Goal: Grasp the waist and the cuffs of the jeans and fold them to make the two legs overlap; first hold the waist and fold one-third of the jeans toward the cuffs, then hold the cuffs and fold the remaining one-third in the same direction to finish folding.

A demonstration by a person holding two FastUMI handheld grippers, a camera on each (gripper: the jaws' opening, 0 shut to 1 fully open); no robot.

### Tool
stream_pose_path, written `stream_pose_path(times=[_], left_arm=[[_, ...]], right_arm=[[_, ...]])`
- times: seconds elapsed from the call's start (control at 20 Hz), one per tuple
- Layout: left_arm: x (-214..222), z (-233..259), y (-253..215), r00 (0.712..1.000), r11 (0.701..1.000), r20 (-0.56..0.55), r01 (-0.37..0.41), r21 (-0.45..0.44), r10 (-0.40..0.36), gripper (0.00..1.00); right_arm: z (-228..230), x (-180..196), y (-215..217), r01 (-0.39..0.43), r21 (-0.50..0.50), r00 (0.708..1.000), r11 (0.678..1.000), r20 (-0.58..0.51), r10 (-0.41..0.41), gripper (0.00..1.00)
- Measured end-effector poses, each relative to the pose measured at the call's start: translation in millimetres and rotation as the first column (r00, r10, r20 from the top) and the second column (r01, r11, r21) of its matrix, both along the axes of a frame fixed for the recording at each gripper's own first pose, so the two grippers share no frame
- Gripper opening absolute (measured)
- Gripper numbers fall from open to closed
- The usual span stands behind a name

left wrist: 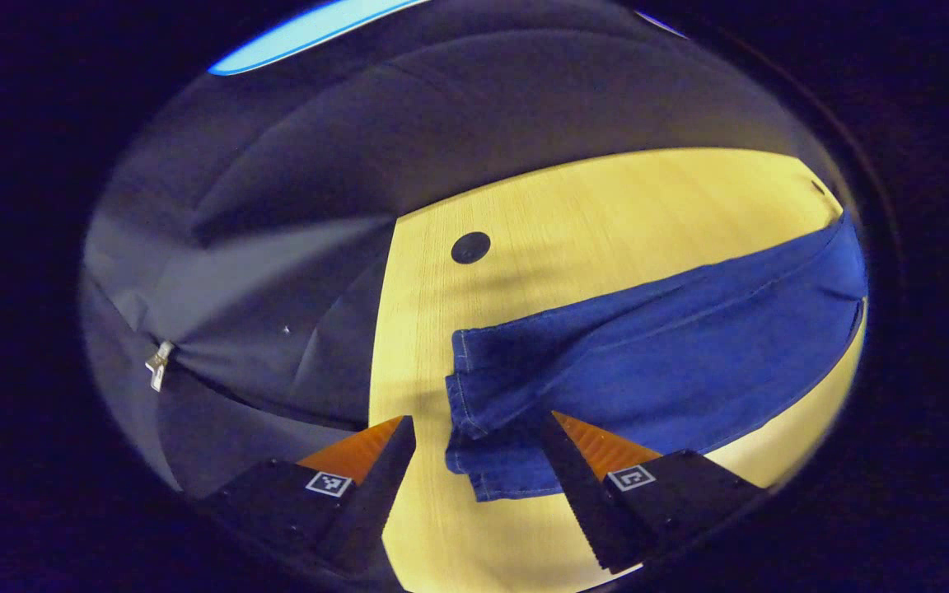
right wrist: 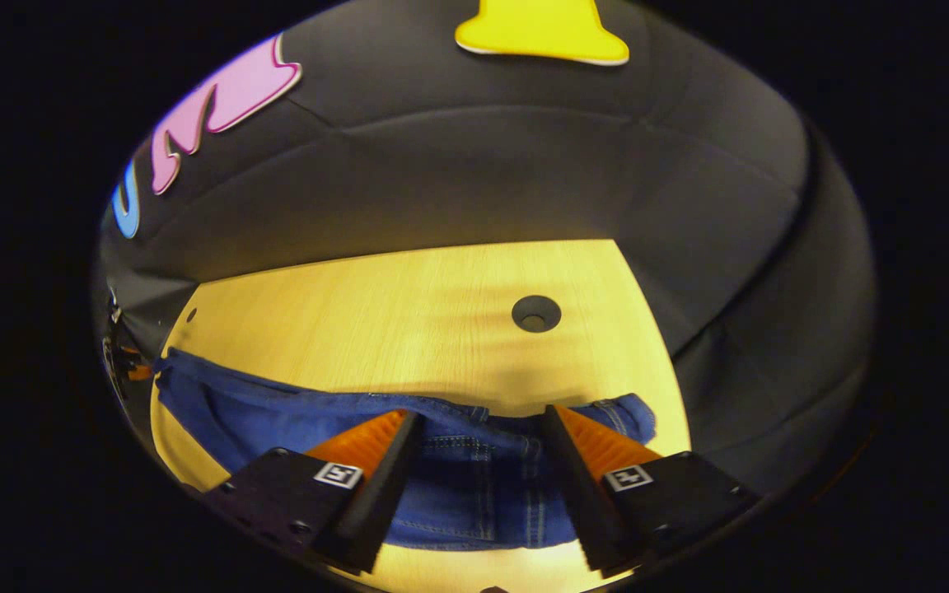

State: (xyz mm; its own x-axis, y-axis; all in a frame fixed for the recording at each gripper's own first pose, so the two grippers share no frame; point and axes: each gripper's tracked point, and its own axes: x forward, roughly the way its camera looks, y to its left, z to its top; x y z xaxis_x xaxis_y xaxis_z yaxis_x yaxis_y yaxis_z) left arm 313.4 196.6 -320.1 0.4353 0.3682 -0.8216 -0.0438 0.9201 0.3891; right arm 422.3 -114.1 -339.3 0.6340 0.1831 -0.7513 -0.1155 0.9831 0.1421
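Blue jeans [left wrist: 656, 346] lie flat on the wooden table [left wrist: 606, 206]; a round hole [left wrist: 470, 247] sits beyond them; left gripper [left wrist: 479, 432] and right gripper [right wrist: 479, 428] both gape wide over the denim, nothing between

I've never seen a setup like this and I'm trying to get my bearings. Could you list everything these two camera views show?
jeans: one pair, blue denim, lying lengthwise on the table; cuffs in front of the left gripper, waist under the right gripper.
table: one, pale yellow wood grain, carrying the jeans.
cable hole: one, dark and round, in the tabletop beyond the jeans.
booth wall: black cloth, behind and beside the table.
metal clip: one, silvery, on the cloth at the left of the left gripper view.
left gripper: one, fingers spread apart, at the cuffs.
right gripper: one, fingers spread apart, over the waist.
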Motion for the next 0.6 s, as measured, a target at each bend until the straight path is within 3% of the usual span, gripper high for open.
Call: stream_pose_path(times=[0.05, 0.2, 0.35, 0.4, 0.45, 0.5, 0.6], left_arm=[[-1, 6, -10, 1.000, 0.999, 0.030, 0.010, -0.031, -0.009, 0.97], [3, 37, -35, 0.987, 0.994, 0.137, 0.087, -0.060, -0.079, 0.98], [13, 68, -86, 0.955, 0.971, 0.249, 0.200, -0.130, -0.163, 0.99], [14, 79, -108, 0.940, 0.958, 0.283, 0.240, -0.155, -0.190, 0.99], [12, 88, -126, 0.926, 0.944, 0.310, 0.280, -0.175, -0.217, 0.99], [11, 93, -142, 0.913, 0.931, 0.327, 0.316, -0.184, -0.245, 0.99], [3, 97, -160, 0.896, 0.914, 0.336, 0.364, -0.181, -0.290, 0.99]], right_arm=[[8, -9, -11, 0.004, -0.031, 1.000, 0.999, -0.002, -0.004, 1.00], [36, -23, -38, 0.055, -0.072, 0.998, 0.996, 0.026, -0.054, 1.00], [49, -44, -61, 0.163, -0.035, 0.987, 0.986, 0.015, -0.163, 1.00], [45, -45, -66, 0.214, -0.008, 0.977, 0.977, 0.001, -0.214, 0.93], [41, -50, -70, 0.274, 0.017, 0.961, 0.961, -0.031, -0.274, 0.93], [31, -57, -74, 0.340, 0.040, 0.939, 0.940, -0.072, -0.337, 1.00], [15, -65, -81, 0.476, 0.105, 0.876, 0.873, -0.145, -0.461, 1.00]])
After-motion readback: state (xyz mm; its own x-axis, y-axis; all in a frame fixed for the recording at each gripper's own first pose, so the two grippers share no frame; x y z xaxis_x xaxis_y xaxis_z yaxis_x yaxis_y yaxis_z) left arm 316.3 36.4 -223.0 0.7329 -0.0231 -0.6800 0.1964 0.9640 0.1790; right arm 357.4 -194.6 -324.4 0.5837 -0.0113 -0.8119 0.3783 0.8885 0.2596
